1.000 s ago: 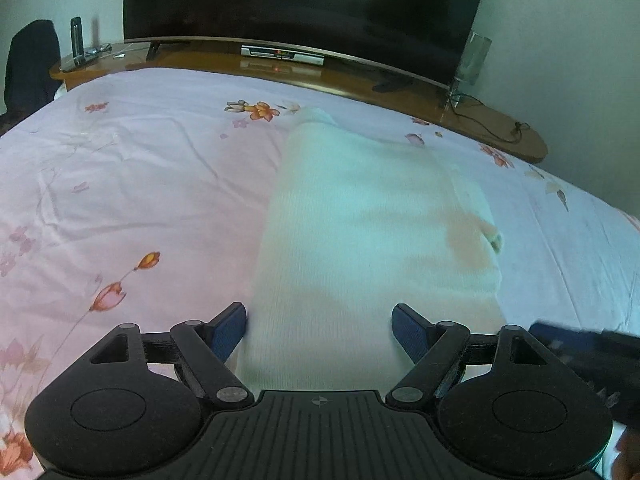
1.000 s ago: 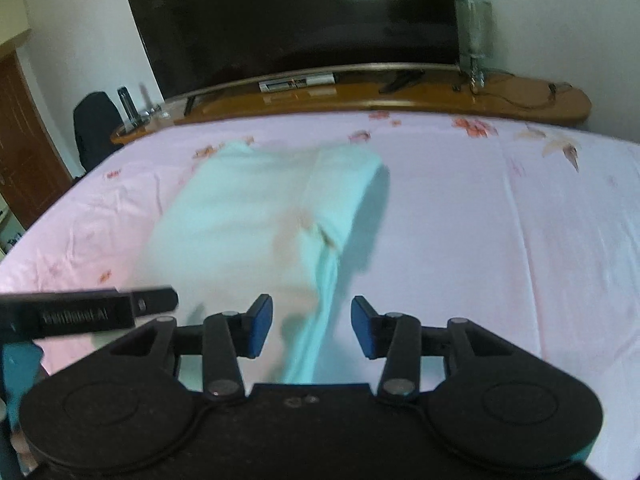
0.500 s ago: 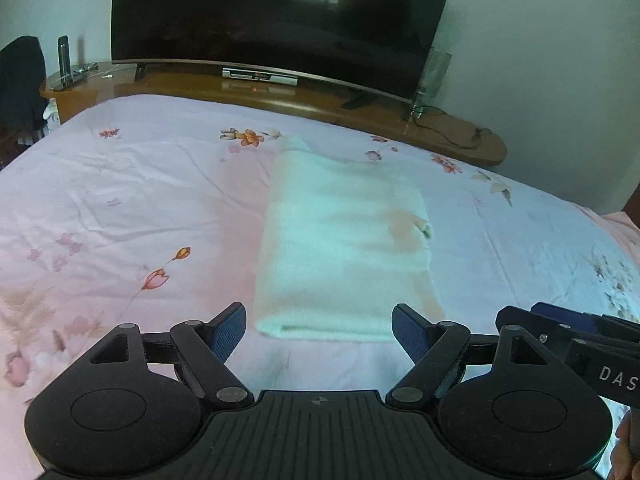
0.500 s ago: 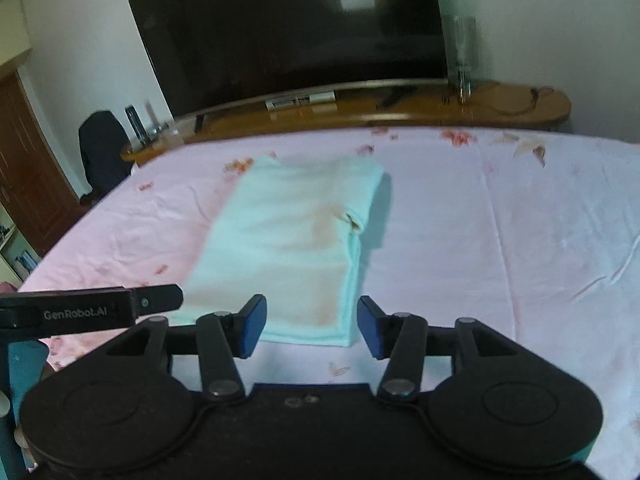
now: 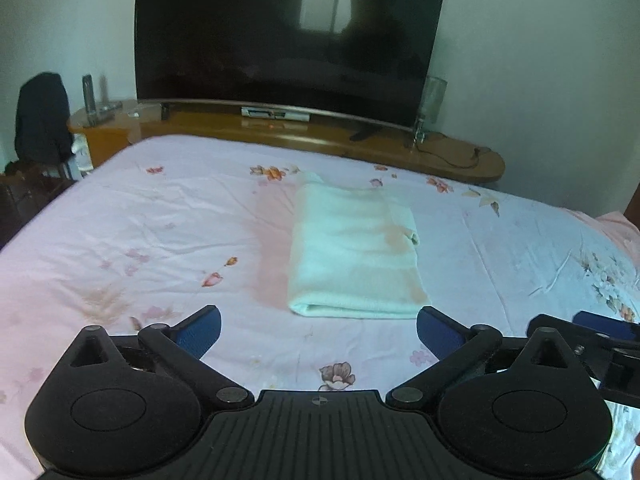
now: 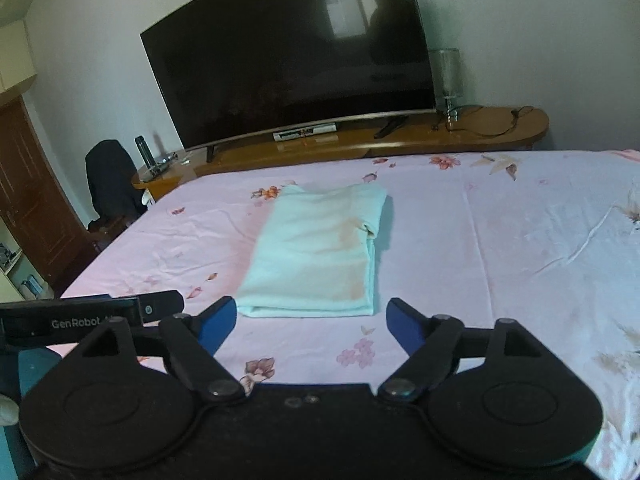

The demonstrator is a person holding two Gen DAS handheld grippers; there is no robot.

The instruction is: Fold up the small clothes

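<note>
A pale mint garment [image 5: 354, 256] lies folded into a neat rectangle on the pink floral bedsheet [image 5: 160, 240]; it also shows in the right wrist view [image 6: 316, 256]. My left gripper [image 5: 318, 330] is open and empty, held above the bed just short of the garment's near edge. My right gripper [image 6: 310, 322] is open and empty, also just short of that near edge. The right gripper's side shows at the right edge of the left wrist view [image 5: 600, 332]; the left gripper's body shows at the left of the right wrist view [image 6: 92, 314].
A large dark TV [image 5: 288, 40] stands on a wooden console [image 5: 320, 136] beyond the bed's far edge. A glass vase [image 6: 448, 76] and cables sit on the console's right. A dark chair [image 6: 110, 180] and a wooden door [image 6: 36, 200] are at the left.
Both grippers have pulled back and risen from the garment, which now lies free of them. The right gripper's jaws have opened wider.
</note>
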